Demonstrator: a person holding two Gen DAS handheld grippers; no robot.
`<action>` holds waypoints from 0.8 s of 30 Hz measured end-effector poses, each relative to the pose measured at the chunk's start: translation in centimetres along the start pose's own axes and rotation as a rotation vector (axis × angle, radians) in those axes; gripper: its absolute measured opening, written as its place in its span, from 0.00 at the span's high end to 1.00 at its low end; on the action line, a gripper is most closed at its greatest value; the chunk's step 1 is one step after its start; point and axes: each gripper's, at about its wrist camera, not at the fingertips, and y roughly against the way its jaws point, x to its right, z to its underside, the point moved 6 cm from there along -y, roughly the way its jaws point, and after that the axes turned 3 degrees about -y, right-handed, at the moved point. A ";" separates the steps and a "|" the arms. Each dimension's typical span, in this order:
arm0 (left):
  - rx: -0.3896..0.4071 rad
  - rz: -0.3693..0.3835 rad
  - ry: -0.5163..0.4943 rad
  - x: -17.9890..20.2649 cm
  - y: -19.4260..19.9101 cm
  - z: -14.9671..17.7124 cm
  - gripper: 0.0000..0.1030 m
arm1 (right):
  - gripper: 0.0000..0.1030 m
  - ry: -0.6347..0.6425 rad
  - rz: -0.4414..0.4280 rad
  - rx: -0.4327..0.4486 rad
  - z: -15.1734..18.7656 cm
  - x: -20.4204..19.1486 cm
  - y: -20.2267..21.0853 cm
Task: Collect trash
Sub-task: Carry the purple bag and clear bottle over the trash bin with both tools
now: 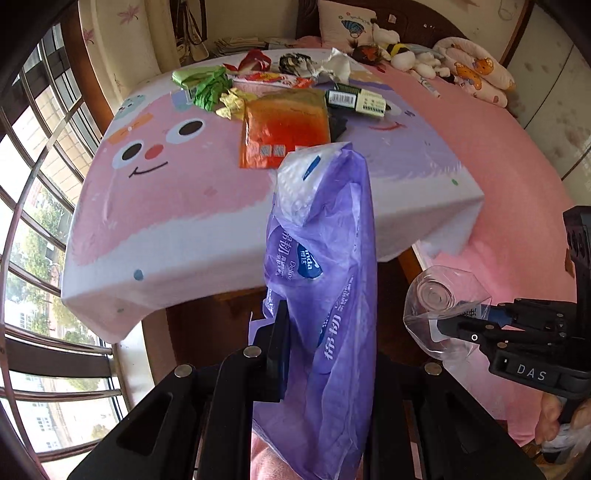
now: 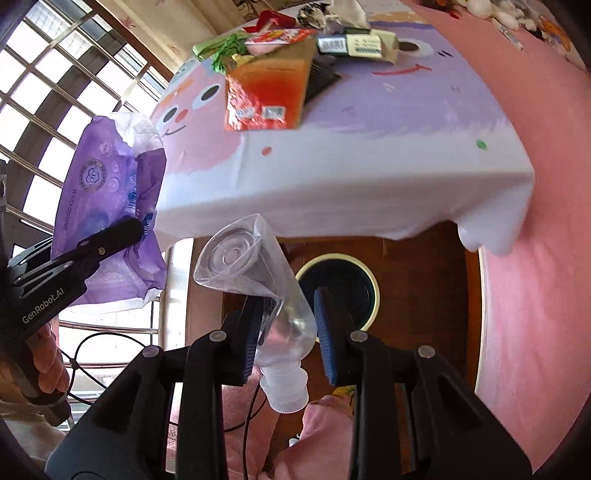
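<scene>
Both claws loaded: left gripper point(image 1: 321, 332) clamped on purple tissue wrapper point(image 1: 325, 258); right gripper point(image 2: 286, 332) clamped on clear plastic bottle point(image 2: 258, 273).

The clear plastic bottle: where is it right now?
The clear plastic bottle is clamped in the right gripper, off the table's near edge, above the round bin on the floor.

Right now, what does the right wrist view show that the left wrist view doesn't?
Right wrist only: the round bin on the floor below the table edge, and the bottle's white cap.
Left wrist only: the stuffed toys and the pillow on the bed.
Both: the purple bag in the left gripper, the crushed clear bottle in the right gripper, the orange packet.
</scene>
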 end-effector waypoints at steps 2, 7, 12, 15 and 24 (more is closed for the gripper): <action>-0.046 -0.003 -0.009 1.4 -1.5 2.0 0.84 | 0.75 -0.034 0.002 -0.039 2.1 1.6 -1.0; -0.162 0.020 -0.018 2.8 -7.6 6.8 0.84 | 0.75 -0.135 0.014 -0.103 6.6 5.1 -5.0; -0.229 0.038 0.007 3.4 -15.9 10.8 0.84 | 0.75 -0.238 0.034 -0.130 9.5 8.7 -9.9; -0.252 0.064 0.008 4.1 -21.5 12.6 0.84 | 0.75 -0.311 0.060 -0.150 11.6 12.2 -15.5; -0.249 0.143 -0.091 7.3 -35.1 14.6 0.72 | 0.75 -0.362 0.109 -0.103 13.4 18.2 -24.4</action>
